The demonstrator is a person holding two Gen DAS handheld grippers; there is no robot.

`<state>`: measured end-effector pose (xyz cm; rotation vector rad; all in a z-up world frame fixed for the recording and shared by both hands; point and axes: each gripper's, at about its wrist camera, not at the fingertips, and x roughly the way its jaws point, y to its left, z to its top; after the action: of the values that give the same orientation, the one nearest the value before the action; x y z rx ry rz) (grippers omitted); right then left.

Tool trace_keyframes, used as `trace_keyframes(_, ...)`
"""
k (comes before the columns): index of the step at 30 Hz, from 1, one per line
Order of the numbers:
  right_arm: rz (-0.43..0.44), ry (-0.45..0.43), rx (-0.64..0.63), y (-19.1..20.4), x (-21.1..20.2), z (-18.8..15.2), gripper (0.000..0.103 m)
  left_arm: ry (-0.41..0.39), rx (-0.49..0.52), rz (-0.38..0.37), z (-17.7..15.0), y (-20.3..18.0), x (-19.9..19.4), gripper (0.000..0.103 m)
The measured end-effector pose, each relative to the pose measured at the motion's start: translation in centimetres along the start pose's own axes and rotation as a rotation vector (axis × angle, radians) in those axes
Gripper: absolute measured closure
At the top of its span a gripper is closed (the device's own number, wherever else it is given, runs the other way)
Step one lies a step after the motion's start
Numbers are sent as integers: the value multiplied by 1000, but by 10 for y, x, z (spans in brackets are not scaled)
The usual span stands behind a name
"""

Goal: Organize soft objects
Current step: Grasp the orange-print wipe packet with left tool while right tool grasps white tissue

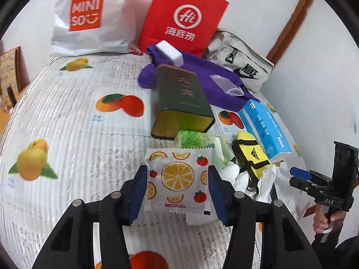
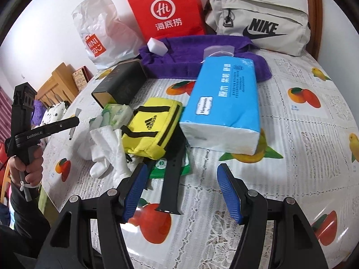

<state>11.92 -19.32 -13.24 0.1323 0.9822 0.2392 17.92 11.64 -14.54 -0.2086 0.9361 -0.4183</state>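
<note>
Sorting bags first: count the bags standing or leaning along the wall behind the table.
3. The white Miniso plastic bag on the left, the red paper bag in the middle, the beige Nike bag on the right. Others may be hidden behind them.

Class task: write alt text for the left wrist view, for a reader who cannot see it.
The left tongs grip a fruit-printed sachet by its two side edges above a fruit-patterned tablecloth. Behind it lie a dark tin, a purple towel, a blue tissue pack and a yellow pouch.
</note>
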Motion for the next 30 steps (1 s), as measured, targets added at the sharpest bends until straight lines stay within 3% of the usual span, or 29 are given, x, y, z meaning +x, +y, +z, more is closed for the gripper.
trace_keyframes(4,23,1,-8,10,4,3,39,-8,-10,54,-9,4,-4,52)
trace_keyframes(10,57,8,-50,31,13,0,39,4,-47,52,-18,12,-2,52)
trace_keyframes(14,124,11,-89,51,21,-5,40,4,-60,44,-19,16,0,52)
trace_keyframes(20,126,73,-142,73,49,-8,60,15,-61,44,-21,16,6,52)
trace_keyframes(23,102,92,-156,77,62,-10,81,25,-60,37,-23,15,9,52)
trace_keyframes(30,134,35,-184,79,38,-11,83,35,-65,37,-27,11,10,52)
